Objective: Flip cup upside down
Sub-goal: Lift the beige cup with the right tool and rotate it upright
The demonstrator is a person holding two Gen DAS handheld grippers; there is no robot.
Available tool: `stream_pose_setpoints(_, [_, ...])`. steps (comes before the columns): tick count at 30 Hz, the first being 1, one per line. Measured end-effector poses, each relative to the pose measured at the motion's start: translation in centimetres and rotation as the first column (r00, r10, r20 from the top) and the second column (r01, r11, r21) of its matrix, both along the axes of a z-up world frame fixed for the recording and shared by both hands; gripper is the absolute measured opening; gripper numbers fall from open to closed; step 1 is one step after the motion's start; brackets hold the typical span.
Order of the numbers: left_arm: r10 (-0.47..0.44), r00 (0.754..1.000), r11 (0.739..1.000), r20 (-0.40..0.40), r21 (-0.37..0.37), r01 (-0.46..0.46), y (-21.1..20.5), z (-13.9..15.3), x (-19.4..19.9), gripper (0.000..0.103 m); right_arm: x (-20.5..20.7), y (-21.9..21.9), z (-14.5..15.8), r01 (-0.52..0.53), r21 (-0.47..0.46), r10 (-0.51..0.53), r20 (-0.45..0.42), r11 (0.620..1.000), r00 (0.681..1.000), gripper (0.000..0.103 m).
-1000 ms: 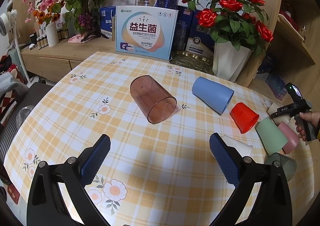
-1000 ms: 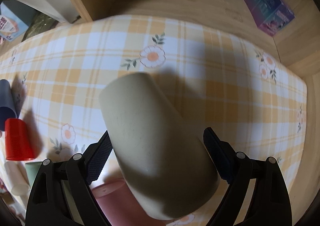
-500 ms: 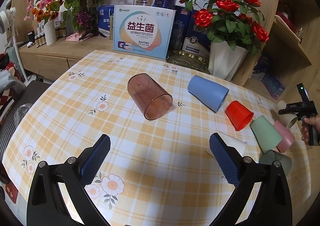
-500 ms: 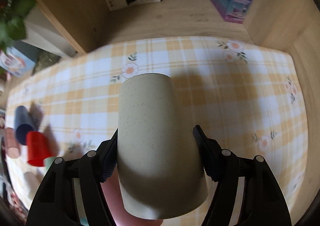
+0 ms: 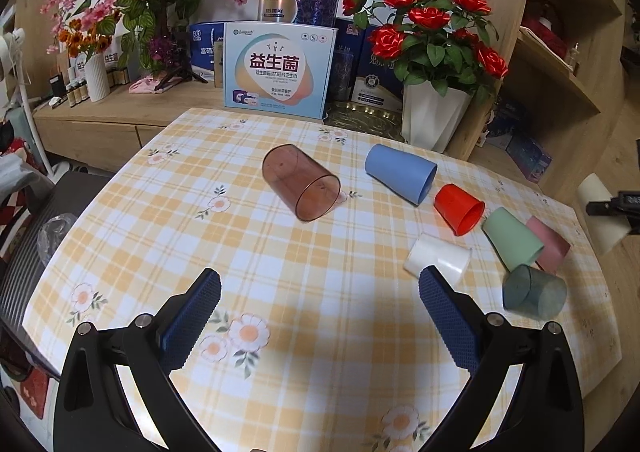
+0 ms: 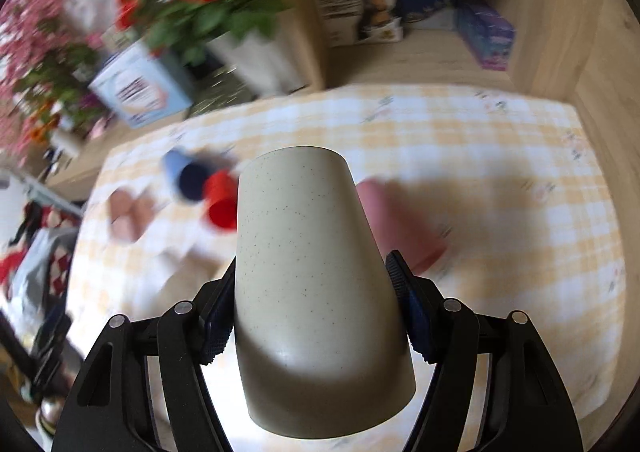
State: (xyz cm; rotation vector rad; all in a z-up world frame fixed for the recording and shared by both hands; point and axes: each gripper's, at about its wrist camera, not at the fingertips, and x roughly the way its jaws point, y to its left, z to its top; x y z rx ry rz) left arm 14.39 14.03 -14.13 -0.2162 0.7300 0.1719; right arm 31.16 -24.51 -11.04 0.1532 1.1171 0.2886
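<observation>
The round table under a yellow-and-white checked, flower-printed cloth (image 5: 304, 316) is offering a wide bare stretch in front of the left gripper (image 5: 320, 312), while its right side is crowding up with fallen cups: a clear brown plastic tumbler (image 5: 301, 188), a blue cup (image 5: 401, 172), a red cup (image 5: 459, 209), a white cup (image 5: 438, 258), a mint-green cup (image 5: 512, 238), a pink cup (image 5: 548, 244) and a smoky grey-green cup (image 5: 534, 292), the last lying close to the table's edge.

The left gripper is hanging low over the near part of the cloth, its blue-padded jaws spread wide and gripping nothing. The right gripper (image 6: 316, 312) is clenching a speckled beige plastic cup (image 6: 316, 284) around its body, holding it above the table with the closed base pointing forward and the wider rim toward the camera.

In the right wrist view everything behind the cup is smearing with blur. In the left wrist view the beige cup (image 5: 600, 220) is showing at the right edge, partly cut off.
</observation>
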Motion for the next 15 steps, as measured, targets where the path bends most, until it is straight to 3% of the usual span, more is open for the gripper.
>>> stream_pose_setpoints(9, [-0.004, 1.000, 1.000, -0.003, 0.004, 0.004, 1.0, 0.3, -2.9, 0.097, -9.1, 9.5, -5.0, -0.067, 0.121, 0.080, -0.109, 0.990, 0.991, 0.067])
stream_pose_setpoints(15, [0.011, 1.000, 1.000, 0.010, -0.006, -0.011, 1.7, 0.8, -4.6, 0.097, -11.0, 14.4, -10.5, -0.020, 0.122, 0.043, -0.189, 0.992, 0.981, 0.067])
